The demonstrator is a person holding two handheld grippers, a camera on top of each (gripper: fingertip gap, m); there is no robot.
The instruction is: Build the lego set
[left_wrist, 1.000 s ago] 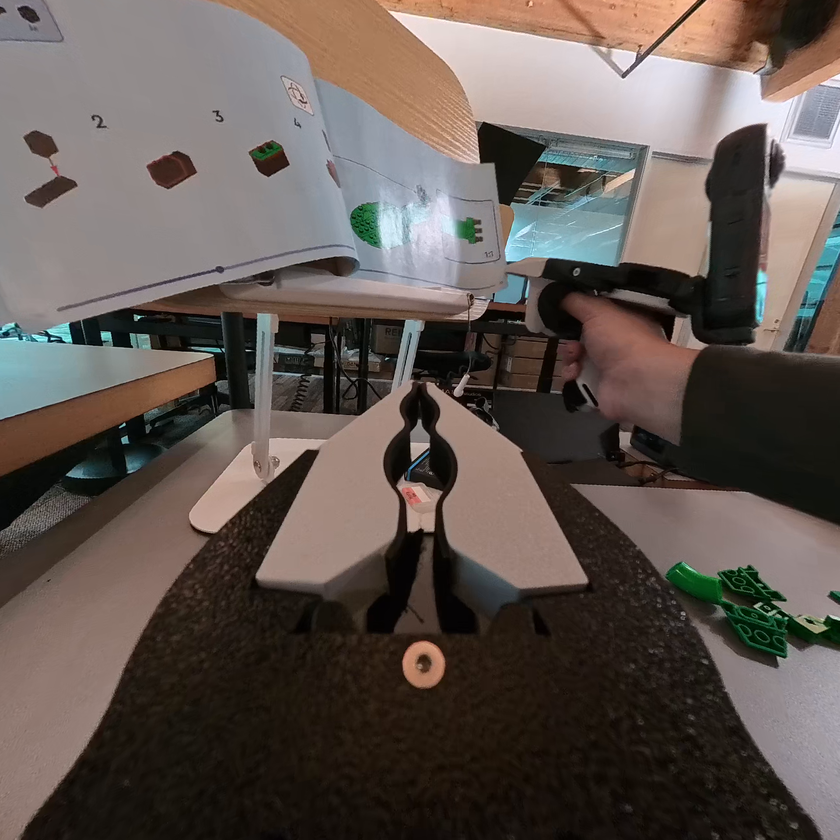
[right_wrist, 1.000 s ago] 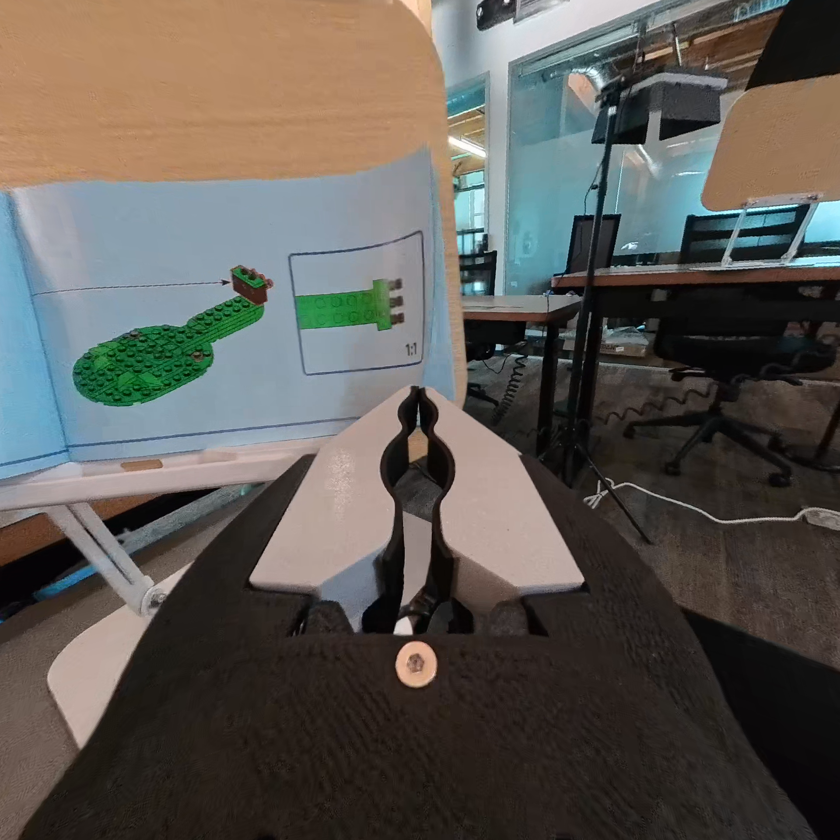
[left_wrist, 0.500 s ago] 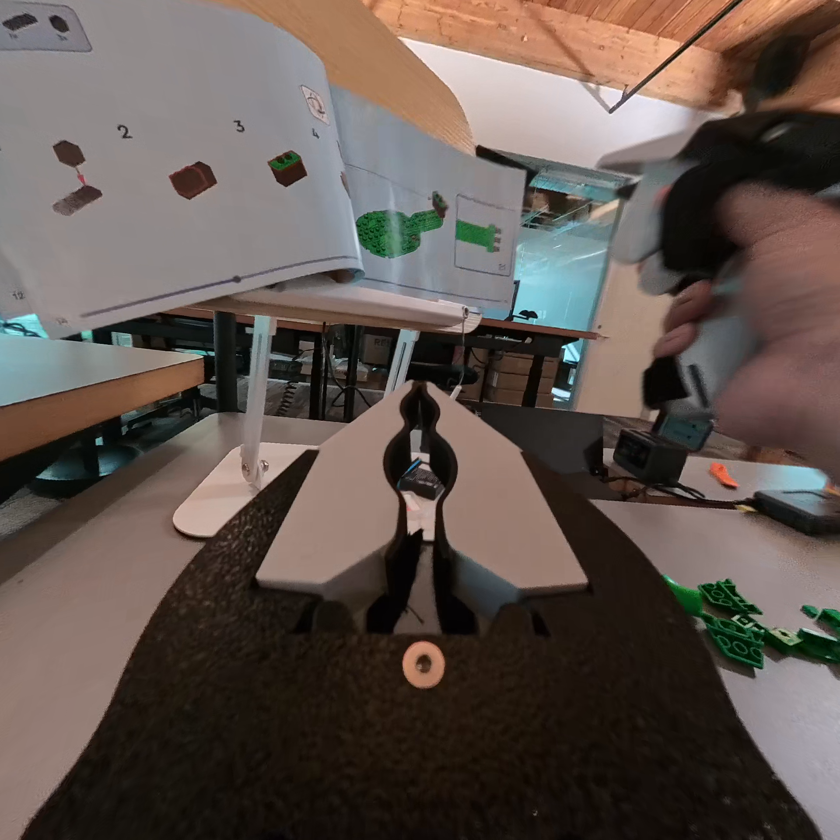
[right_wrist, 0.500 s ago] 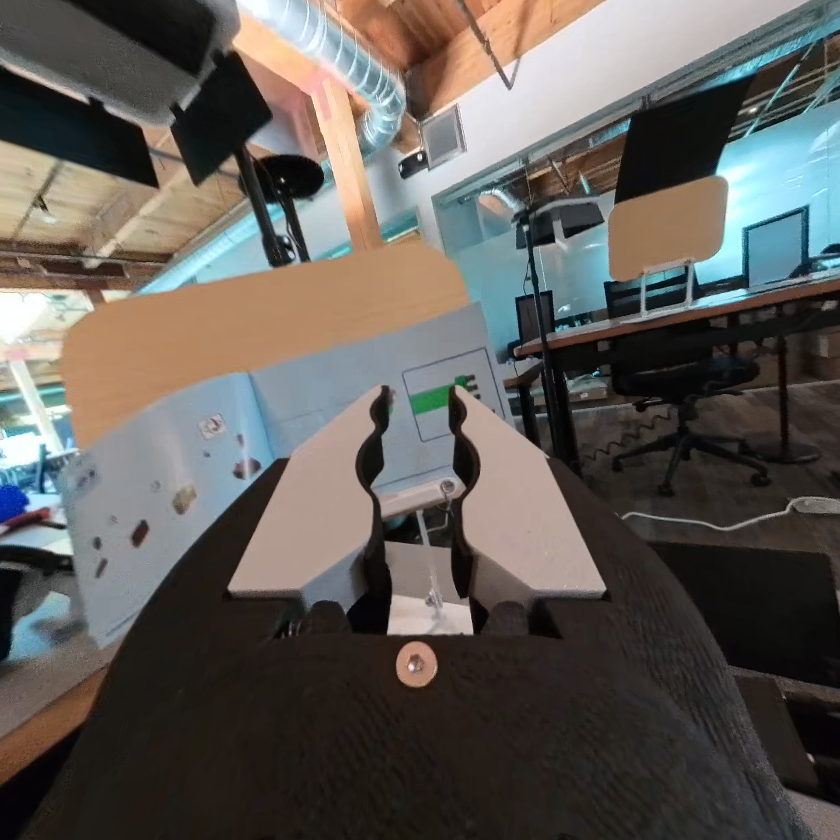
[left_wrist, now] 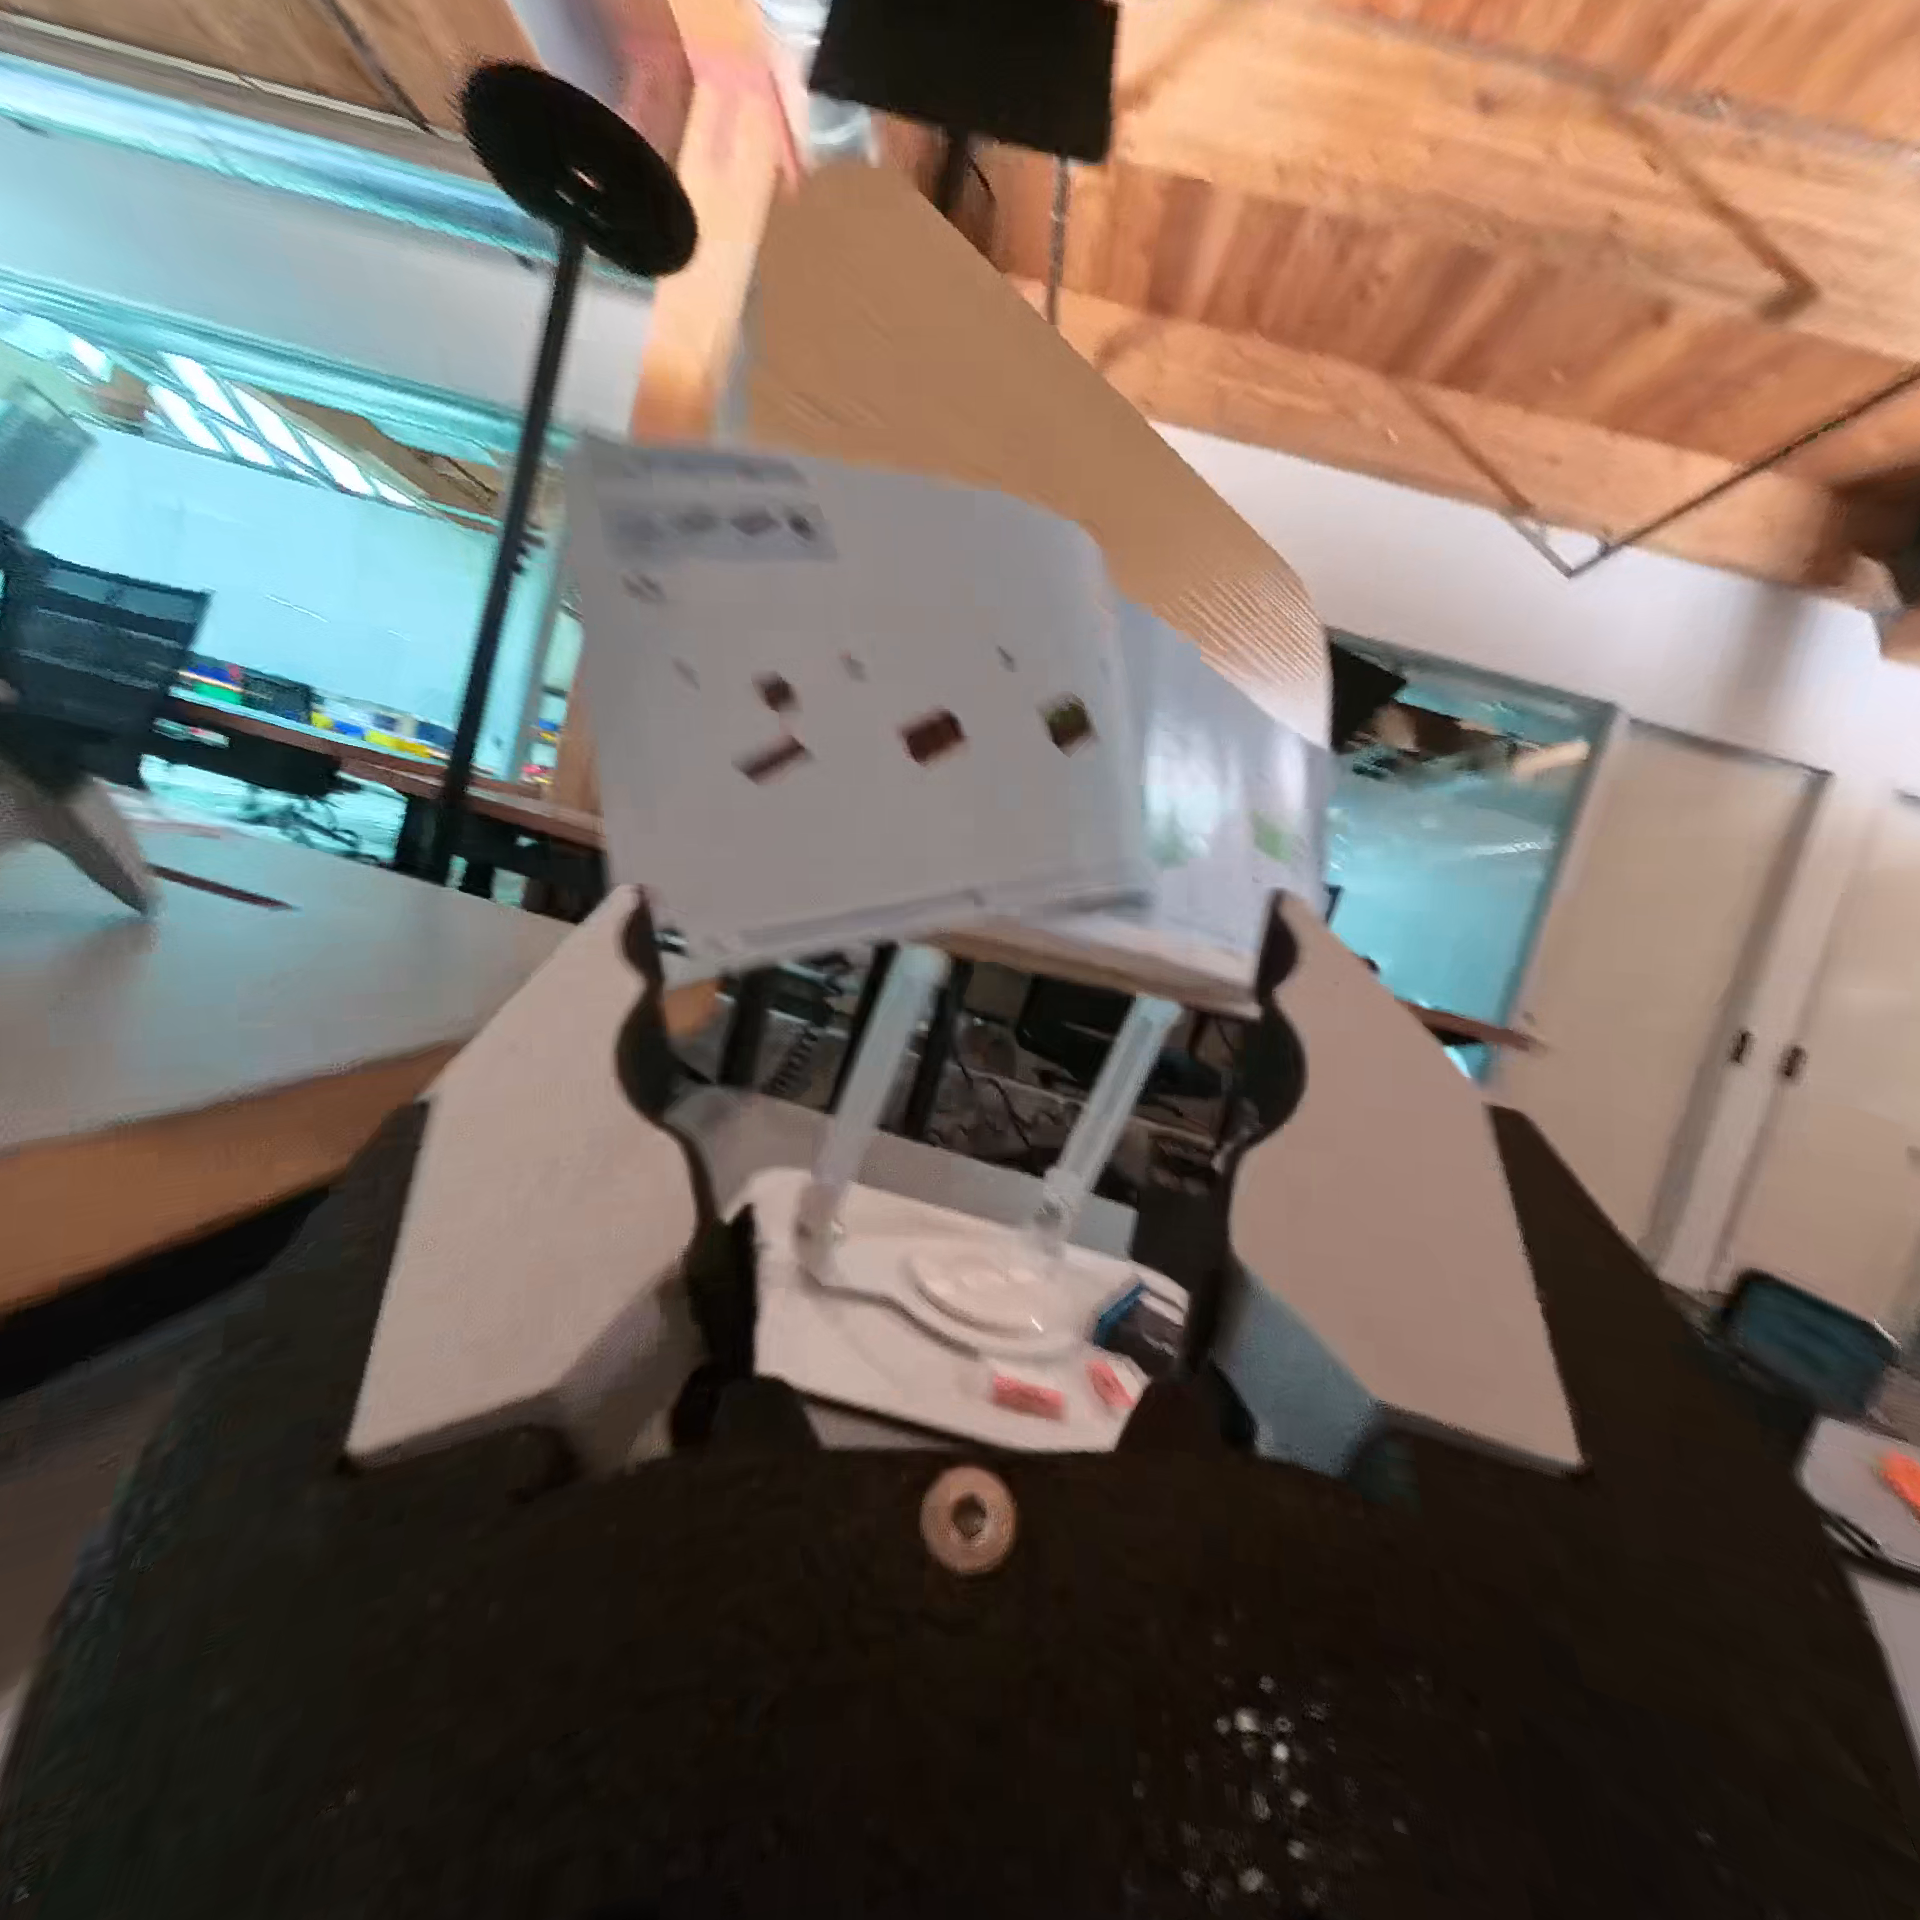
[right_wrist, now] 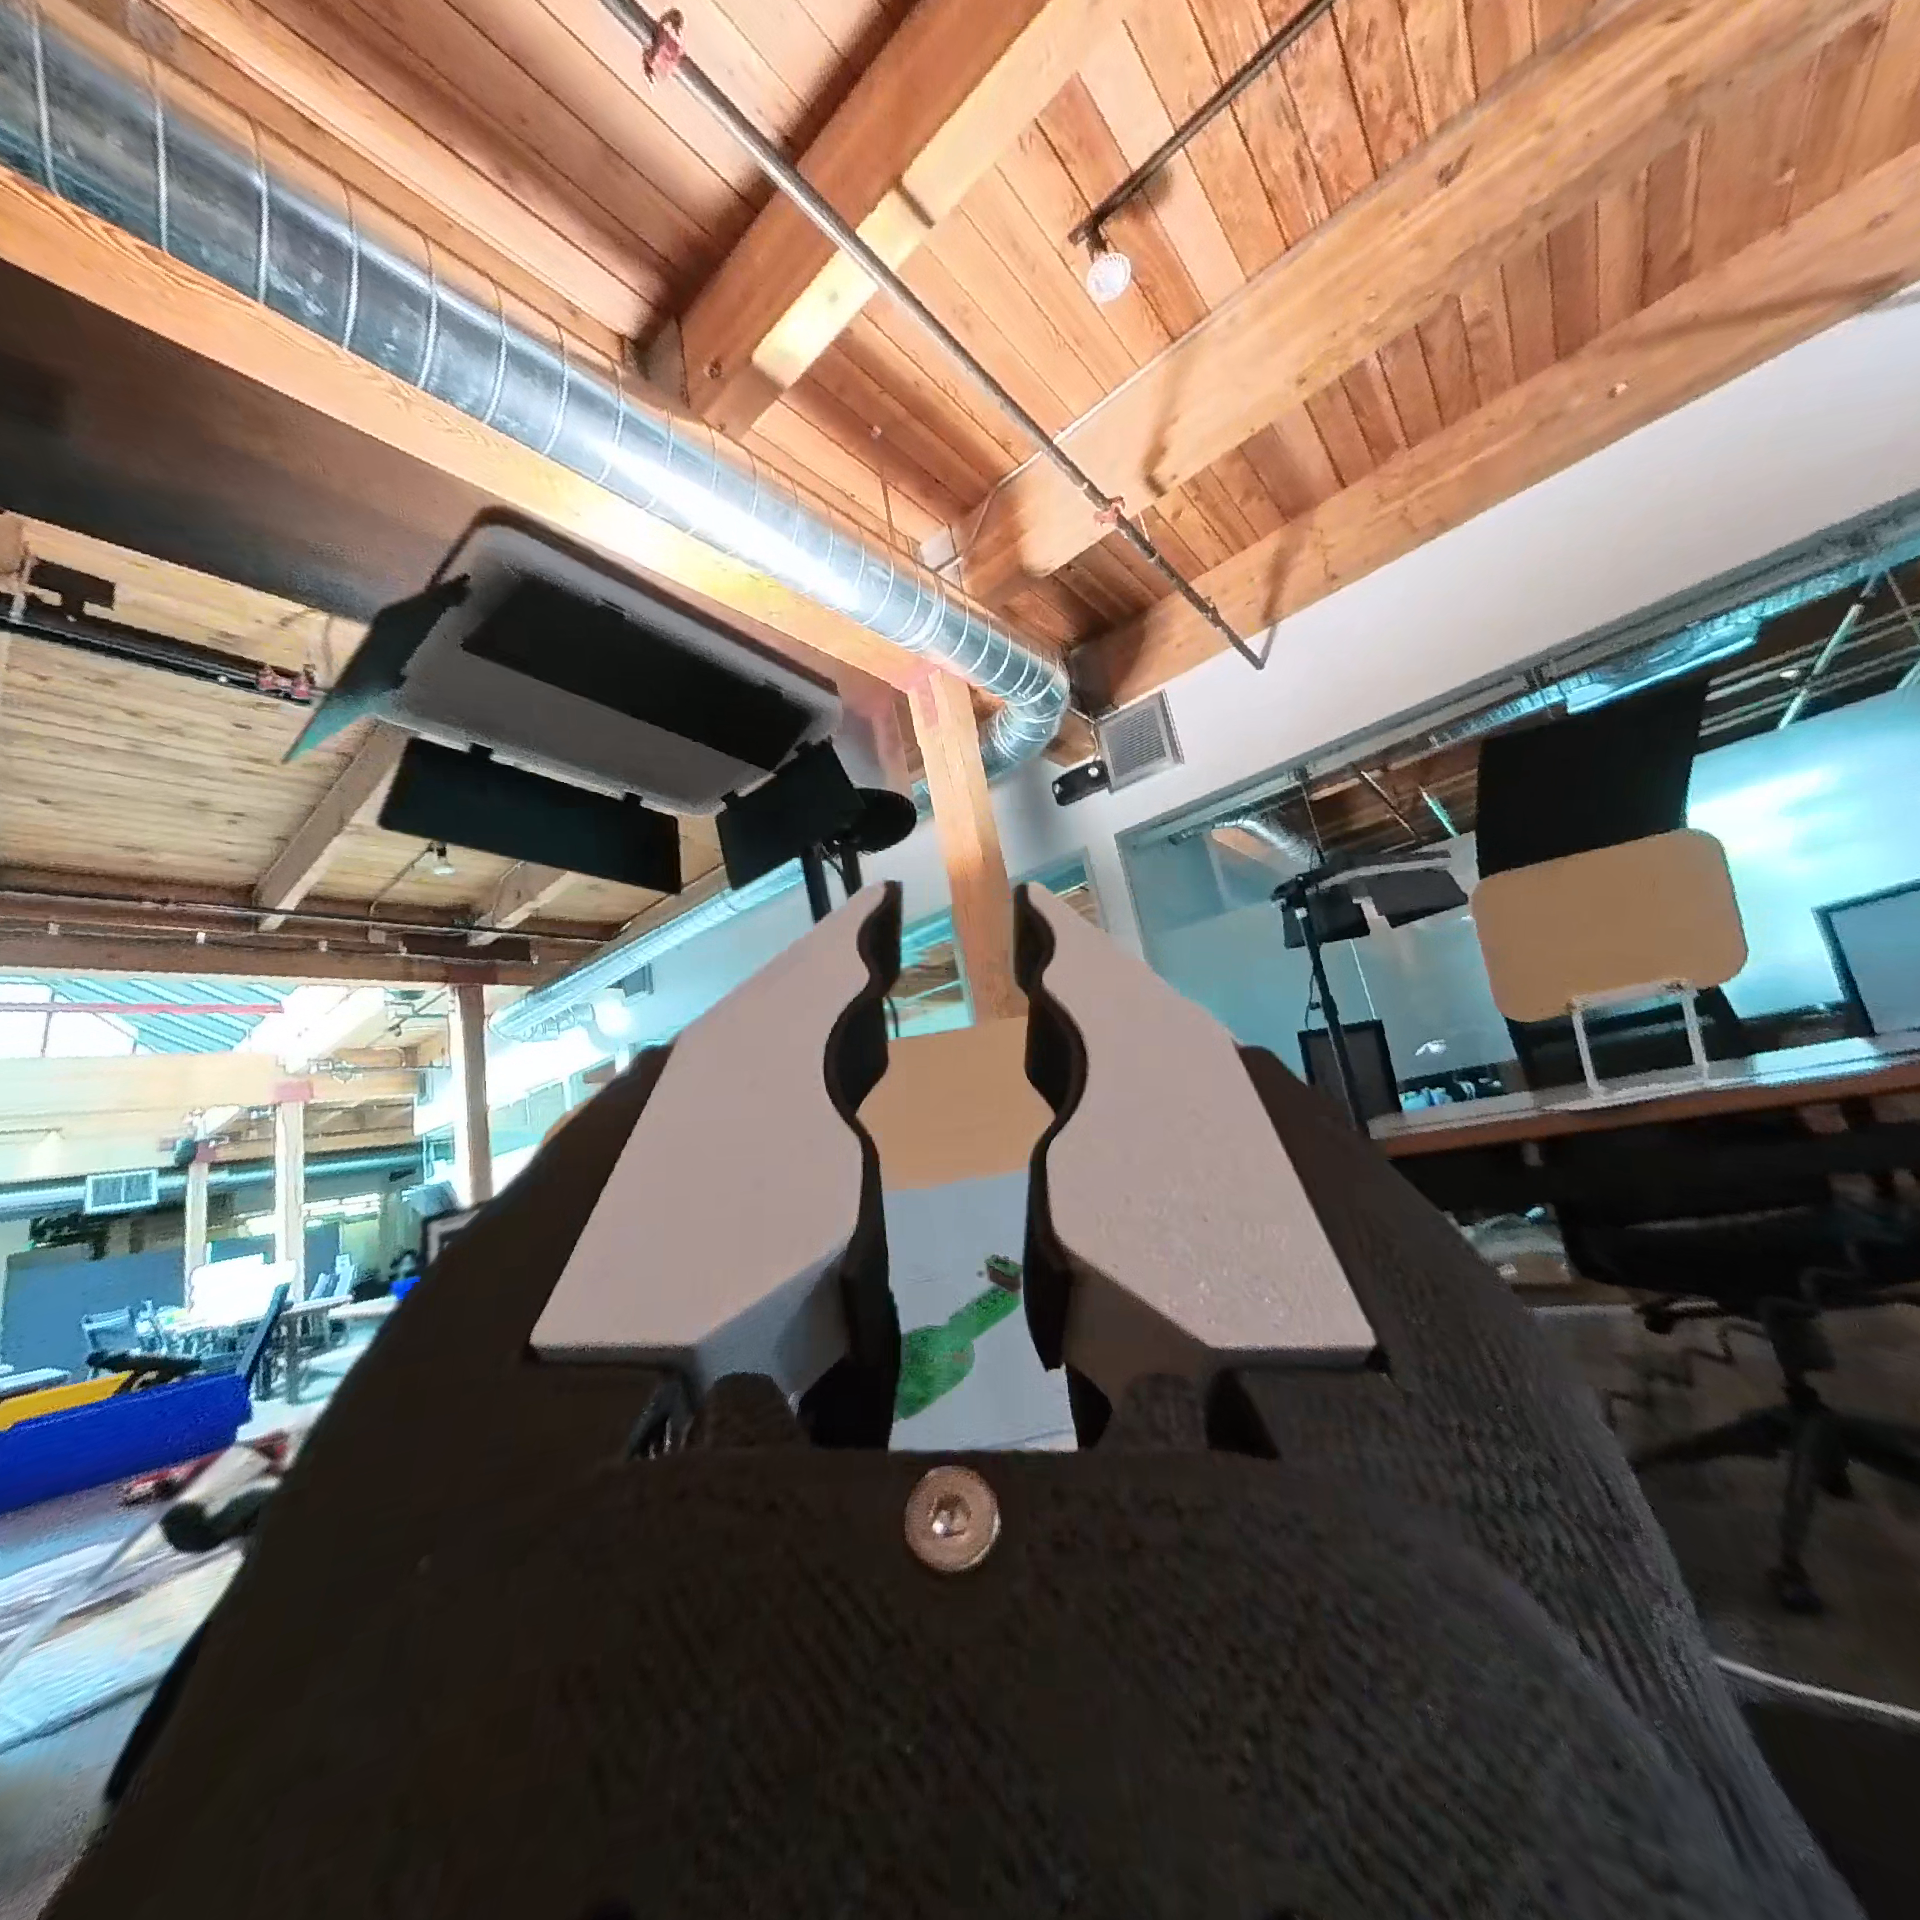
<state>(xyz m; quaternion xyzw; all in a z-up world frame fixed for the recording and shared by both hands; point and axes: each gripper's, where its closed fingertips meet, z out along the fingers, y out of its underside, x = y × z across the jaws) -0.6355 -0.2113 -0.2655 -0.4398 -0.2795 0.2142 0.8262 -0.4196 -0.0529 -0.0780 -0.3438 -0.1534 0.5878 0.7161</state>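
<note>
1. Overhead, wooden ceiling [right_wrist: 1455,260] with a metal duct [right_wrist: 644,457] fills the right wrist view.
2. Wooden stand board [left_wrist: 987,416] holds the instruction booklet [left_wrist: 852,717] (blurred), on a white base [left_wrist: 935,1309] on the table [left_wrist: 208,997].
3. Left gripper [left_wrist: 951,925] spread wide, empty, booklet straight ahead.
4. Right gripper [right_wrist: 954,904] parted a little, empty, tilted upward; booklet page [right_wrist: 961,1340] seen between its fingers.
</note>
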